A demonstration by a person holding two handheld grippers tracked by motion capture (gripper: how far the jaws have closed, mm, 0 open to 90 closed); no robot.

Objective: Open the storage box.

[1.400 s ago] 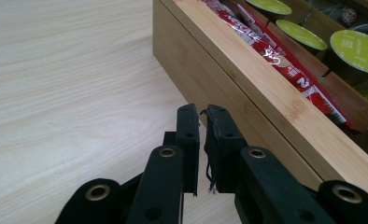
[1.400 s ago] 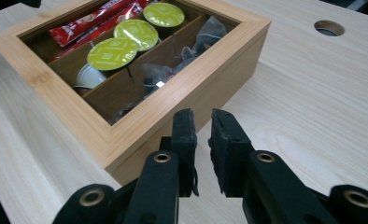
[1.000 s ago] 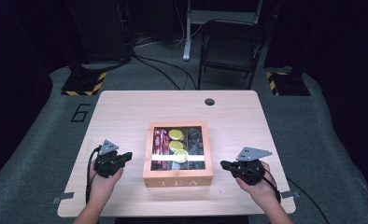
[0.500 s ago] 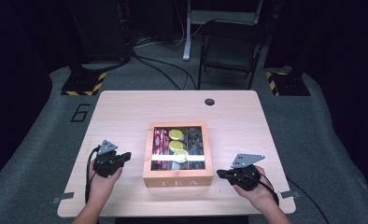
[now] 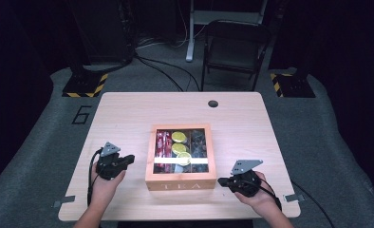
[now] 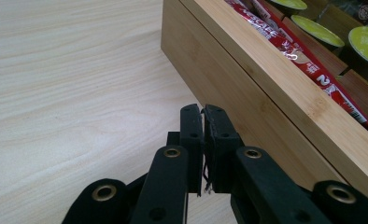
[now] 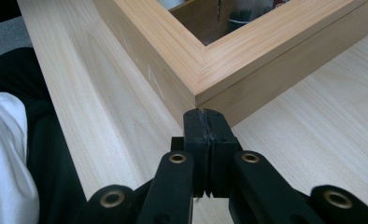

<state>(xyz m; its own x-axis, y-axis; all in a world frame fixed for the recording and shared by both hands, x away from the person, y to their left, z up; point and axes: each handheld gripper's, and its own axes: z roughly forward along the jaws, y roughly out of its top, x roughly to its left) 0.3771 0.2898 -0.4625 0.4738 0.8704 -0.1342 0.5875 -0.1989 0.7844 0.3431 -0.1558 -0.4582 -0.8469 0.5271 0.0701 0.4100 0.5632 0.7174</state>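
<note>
Dark floor and black equipment surrounded a pale wooden table point(image 5: 128, 118), with a folding chair point(image 5: 235, 47) standing beyond its far edge and a small round grommet hole point(image 5: 213, 103) near that edge. At the table's middle sat a wooden tea box point(image 5: 180, 178), its front face lettered TEA and its top showing the compartments inside. Red packets point(image 5: 163, 145) filled the left compartment, yellow-green round pods point(image 5: 179, 137) the middle one, and dark items I could not identify the right one.

To the left of the box, the person's left hand point(image 5: 104, 187) held the left gripper point(image 5: 129, 159) just above the tabletop, pointing toward the box's left wall and near it. In the left gripper view its jaws stood together with nothing between them, close beside the box's side wall, the red packets point(image 6: 303, 51) and pods point(image 6: 317, 30) visible over the rim.

Near the box's front right corner, the right hand point(image 5: 258, 197) held the right gripper point(image 5: 221, 181), its jaws pressed together and empty. In the right gripper view the tips sat just before that corner point(image 7: 198, 93); I could not tell whether they touched it.
</note>
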